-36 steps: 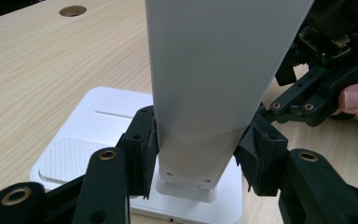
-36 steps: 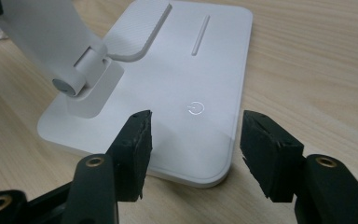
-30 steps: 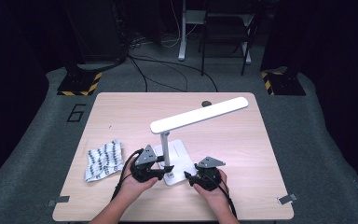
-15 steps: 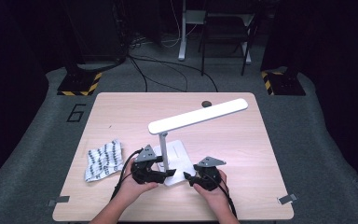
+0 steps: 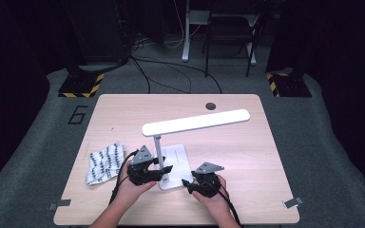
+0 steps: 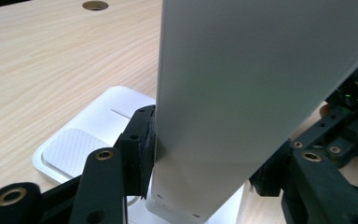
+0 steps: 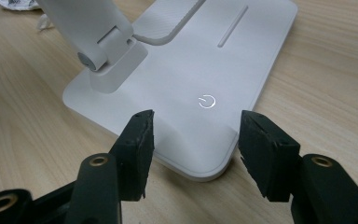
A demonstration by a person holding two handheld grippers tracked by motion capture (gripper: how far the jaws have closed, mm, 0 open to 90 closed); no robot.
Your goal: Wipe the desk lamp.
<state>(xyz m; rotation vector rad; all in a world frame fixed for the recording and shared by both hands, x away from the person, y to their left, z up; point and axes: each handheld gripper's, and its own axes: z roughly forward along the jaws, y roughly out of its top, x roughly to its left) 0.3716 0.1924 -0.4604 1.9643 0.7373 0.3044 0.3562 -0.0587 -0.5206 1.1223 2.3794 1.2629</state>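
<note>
Lamp: a white desk lamp (image 5: pixel 171 164) stands near the front edge of the surface (image 5: pixel 247 161), about midway along it, its long light bar (image 5: pixel 196 122) reaching toward the back right corner.
Left gripper (image 5: pixel 159 168): jaws have just been closing and now clamp the flat upright stem (image 6: pixel 223 93), one pad on each side, low down near the hinge.
Right gripper (image 5: pixel 186 184): jaws spread apart and holding nothing, poised at the front right corner of the base (image 7: pixel 205 74), just short of the lit power mark (image 7: pixel 207 101).
Handling: rigid smooth plastic, likely slippery; the bar makes it top-heavy, and the hinge may fold.
Best hold: the stem low down, base kept flat.
Cloth (image 5: pixel 105 161): patterned, near the left edge.
</note>
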